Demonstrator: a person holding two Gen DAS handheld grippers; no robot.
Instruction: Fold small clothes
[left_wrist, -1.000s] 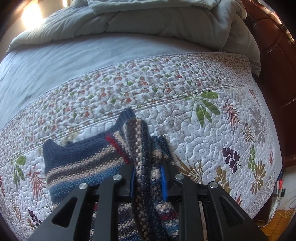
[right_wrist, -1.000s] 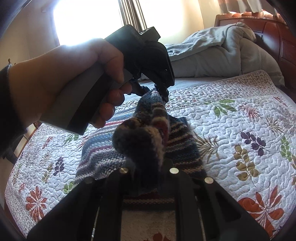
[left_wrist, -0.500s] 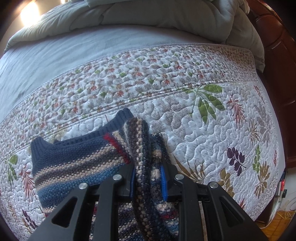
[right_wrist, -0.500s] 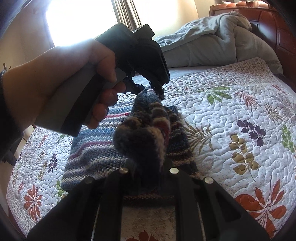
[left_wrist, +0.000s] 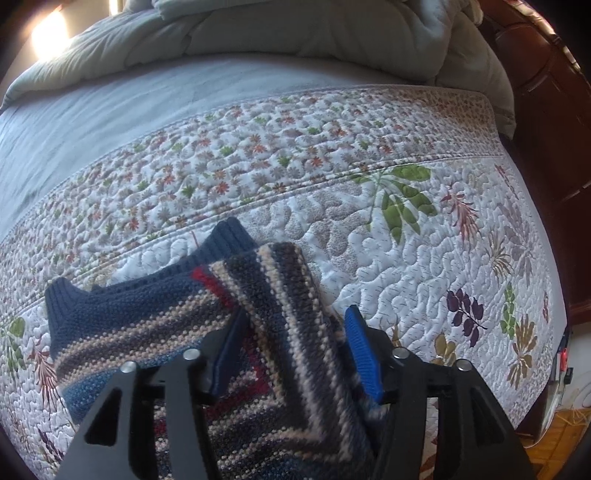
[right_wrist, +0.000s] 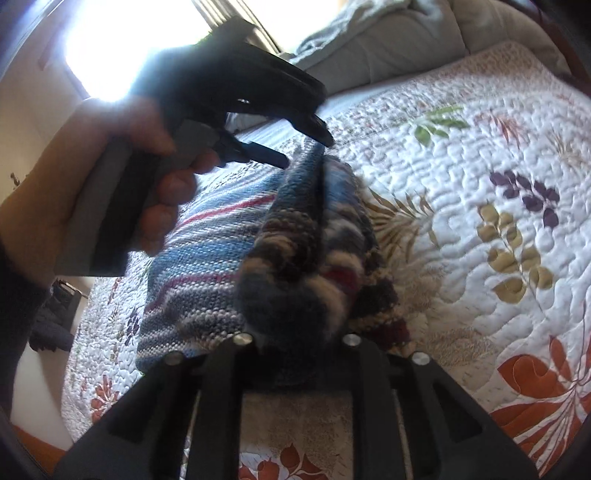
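Note:
A small striped knit sweater (left_wrist: 147, 317) in blue, tan and red lies on the floral quilt (left_wrist: 406, 266). Its right part is folded over as a raised ridge (left_wrist: 280, 295). My left gripper (left_wrist: 293, 314) stands over that ridge with its jaws opening; the blue pads (left_wrist: 360, 347) are apart from the cloth that lies between them. In the right wrist view the sweater (right_wrist: 207, 251) bunches up between the jaws of my right gripper (right_wrist: 295, 332), which are opening but still hold the bunch; the cloth hides the pads. A hand (right_wrist: 110, 166) holds the left gripper (right_wrist: 306, 151) at the ridge's far end.
A grey comforter (left_wrist: 295, 37) is heaped at the bed's far end, with a grey-blue sheet (left_wrist: 110, 110) below it. Dark wooden furniture (left_wrist: 546, 147) borders the bed on the right. Bright window light (right_wrist: 129, 44) washes out the upper left of the right wrist view.
The left gripper's jaws have spread apart and let go of the folded ridge, which has flattened and widened. The right gripper has come lower and closer to the sweater, with its bunch.

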